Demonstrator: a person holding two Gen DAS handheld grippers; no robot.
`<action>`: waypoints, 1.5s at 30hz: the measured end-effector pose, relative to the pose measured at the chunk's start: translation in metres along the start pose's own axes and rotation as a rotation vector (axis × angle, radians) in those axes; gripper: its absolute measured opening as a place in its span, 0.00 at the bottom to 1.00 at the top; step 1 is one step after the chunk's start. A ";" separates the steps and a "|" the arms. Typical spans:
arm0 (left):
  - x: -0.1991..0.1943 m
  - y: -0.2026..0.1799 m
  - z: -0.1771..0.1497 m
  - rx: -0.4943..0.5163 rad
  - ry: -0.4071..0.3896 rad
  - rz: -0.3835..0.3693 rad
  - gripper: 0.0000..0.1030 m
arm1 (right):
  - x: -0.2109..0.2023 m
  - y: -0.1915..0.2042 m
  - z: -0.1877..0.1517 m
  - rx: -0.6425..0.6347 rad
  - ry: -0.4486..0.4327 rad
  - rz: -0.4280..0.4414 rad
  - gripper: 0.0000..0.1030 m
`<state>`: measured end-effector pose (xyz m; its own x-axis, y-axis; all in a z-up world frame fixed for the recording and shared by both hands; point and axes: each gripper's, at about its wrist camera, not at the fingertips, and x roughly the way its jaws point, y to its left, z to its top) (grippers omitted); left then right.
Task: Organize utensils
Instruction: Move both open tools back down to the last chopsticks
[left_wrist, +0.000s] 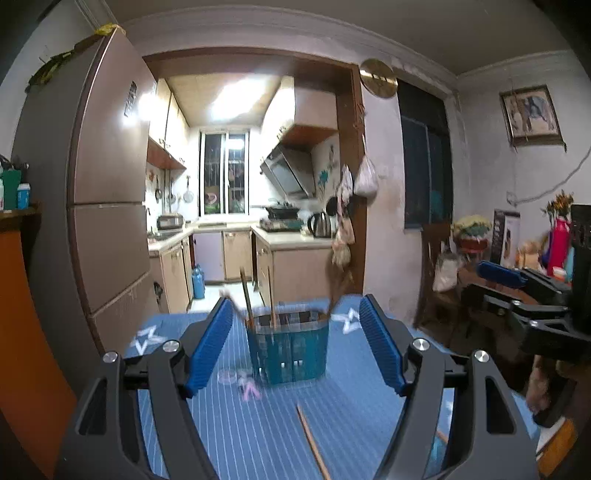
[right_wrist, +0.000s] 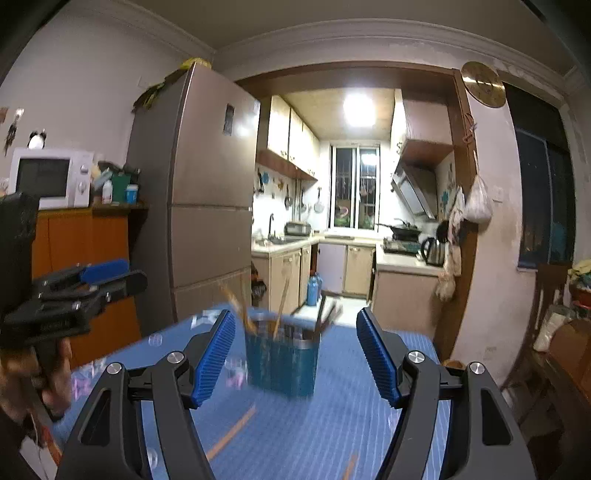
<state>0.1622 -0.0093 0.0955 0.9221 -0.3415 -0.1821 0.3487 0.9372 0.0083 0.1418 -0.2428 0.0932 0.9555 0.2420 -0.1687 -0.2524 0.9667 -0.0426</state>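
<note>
A teal utensil holder (left_wrist: 290, 350) stands upright on the blue striped tablecloth (left_wrist: 351, 417), with several brown chopsticks (left_wrist: 246, 299) leaning in it. My left gripper (left_wrist: 295, 336) is open and empty, its blue pads either side of the holder but short of it. One loose chopstick (left_wrist: 312, 439) lies on the cloth nearer me. In the right wrist view the holder (right_wrist: 282, 363) sits ahead of my open, empty right gripper (right_wrist: 295, 345), and a loose chopstick (right_wrist: 232, 432) lies on the cloth. The right gripper also shows at the right of the left wrist view (left_wrist: 517, 295).
A clear round lid (left_wrist: 227, 376) and a pink item (left_wrist: 250, 389) lie left of the holder. A fridge (left_wrist: 107, 206) stands left, the kitchen doorway behind the table, and a wooden chair (right_wrist: 546, 354) at the right.
</note>
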 end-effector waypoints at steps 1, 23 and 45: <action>-0.002 0.001 -0.011 0.000 0.019 -0.001 0.66 | -0.007 0.001 -0.012 0.002 0.014 -0.007 0.67; 0.018 -0.012 -0.176 -0.043 0.434 -0.060 0.86 | -0.044 0.009 -0.222 0.164 0.386 -0.082 0.28; 0.037 -0.043 -0.202 -0.091 0.531 -0.090 0.12 | -0.047 0.022 -0.221 0.133 0.365 -0.119 0.15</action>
<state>0.1471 -0.0482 -0.1105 0.6692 -0.3601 -0.6500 0.3852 0.9161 -0.1110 0.0575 -0.2514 -0.1177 0.8538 0.1059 -0.5097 -0.0990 0.9943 0.0407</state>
